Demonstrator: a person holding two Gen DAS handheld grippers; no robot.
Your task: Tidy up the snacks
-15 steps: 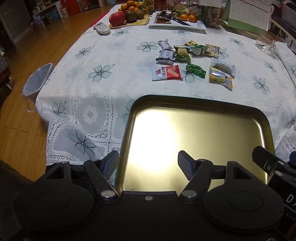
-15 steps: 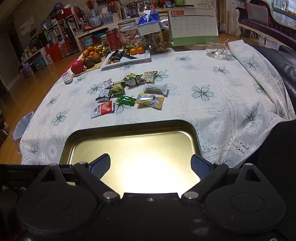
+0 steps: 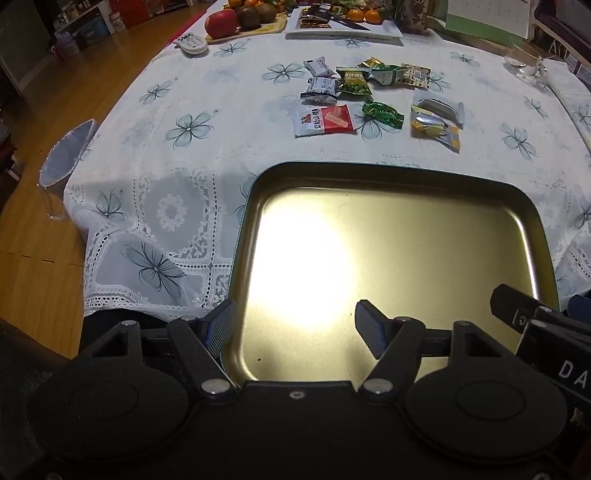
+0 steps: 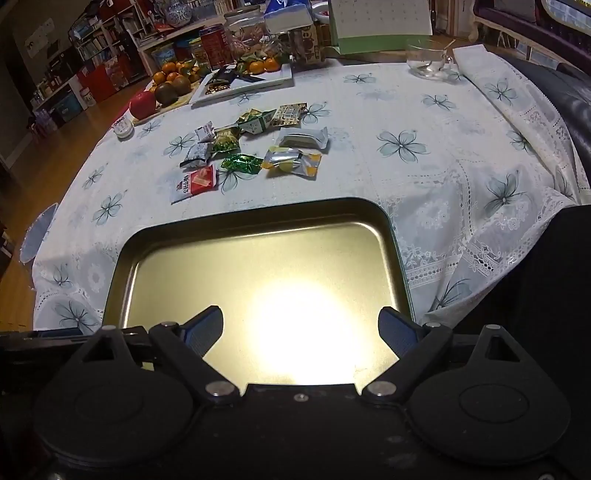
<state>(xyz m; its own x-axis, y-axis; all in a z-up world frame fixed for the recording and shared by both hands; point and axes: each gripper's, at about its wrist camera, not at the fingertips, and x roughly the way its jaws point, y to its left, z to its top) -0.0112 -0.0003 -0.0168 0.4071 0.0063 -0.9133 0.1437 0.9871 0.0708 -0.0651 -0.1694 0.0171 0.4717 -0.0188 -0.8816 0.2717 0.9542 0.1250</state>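
Left tool [image 3: 295, 325]: fingers spread, holding nothing, poised over the near left part of the tray [image 3: 532, 206]. Right tool [image 4: 301, 328]: fingers spread wide, holding nothing, above the tray's [image 4: 391, 236] near edge. The tray, gold and glossy, lies bare on the desk's near side and reflects a bright light. The snacks [image 4: 251, 151] lie in a loose cluster beyond it, mid-desk, apart from its rim. Desk surface: white lace cloth [image 4: 443, 166] with grey flowers. Far edge: fruit [image 4: 166, 88], white plate [image 4: 280, 79], calendar [image 4: 380, 26], glass bowl [image 4: 428, 62]. Room: wood floor [image 3: 40, 266] to the left, shelves [image 4: 99, 44] behind.
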